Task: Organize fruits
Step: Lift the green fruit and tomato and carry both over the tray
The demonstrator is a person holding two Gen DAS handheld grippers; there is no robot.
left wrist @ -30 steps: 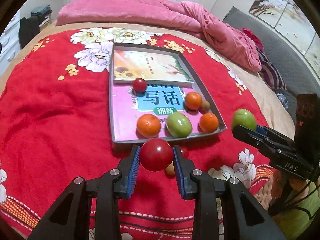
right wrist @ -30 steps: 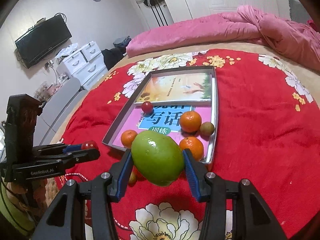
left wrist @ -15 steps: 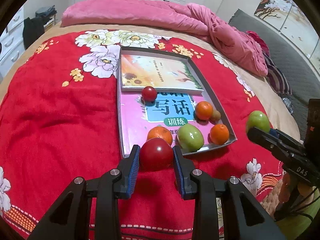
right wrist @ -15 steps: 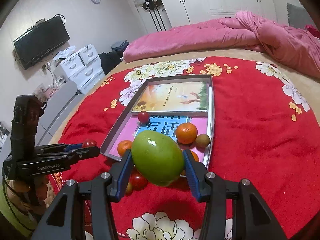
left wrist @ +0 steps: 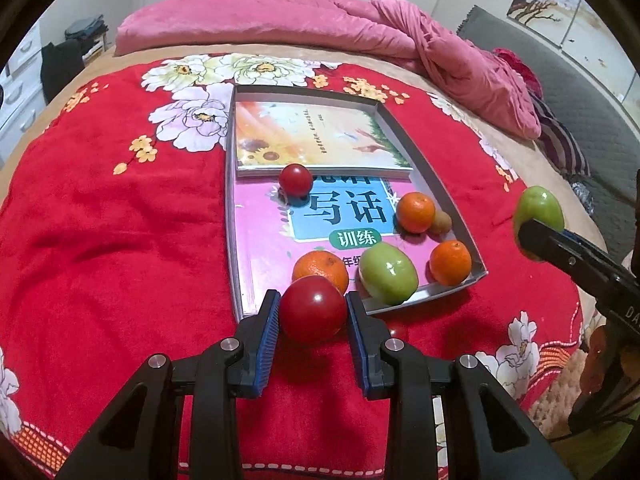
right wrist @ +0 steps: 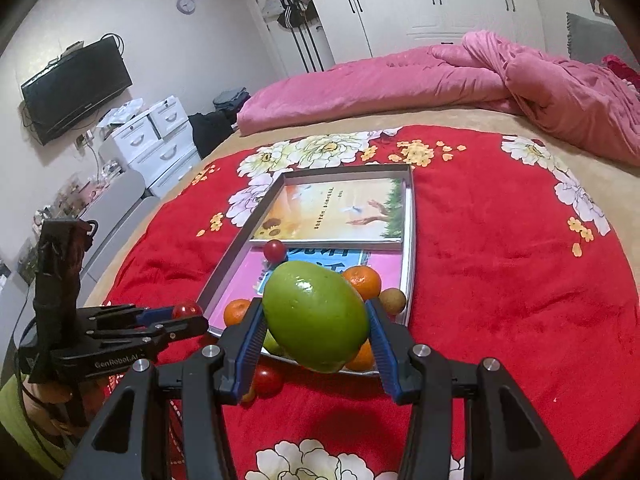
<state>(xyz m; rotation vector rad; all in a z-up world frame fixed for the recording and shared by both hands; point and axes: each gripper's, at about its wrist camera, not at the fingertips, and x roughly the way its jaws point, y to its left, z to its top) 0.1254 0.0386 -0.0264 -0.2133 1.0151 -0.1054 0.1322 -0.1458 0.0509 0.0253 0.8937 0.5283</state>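
My left gripper is shut on a red tomato, held in the air just before the near edge of the grey tray. My right gripper is shut on a large green fruit, also above the tray's near edge. In the left wrist view that green fruit shows at the far right. The tray holds two books, a small tomato, three oranges, a green fruit and a small brown fruit. A loose tomato lies on the red blanket before the tray.
The tray rests on a red flowered blanket over a bed, with a pink quilt bunched at the far end. White drawers and a wall television stand to the left of the bed. A person's hand holds the left gripper.
Both grippers have moved forward toward the tray with their fruits; the tomato now overlaps the tray's near edge, and the tray has drawn nearer in both views.
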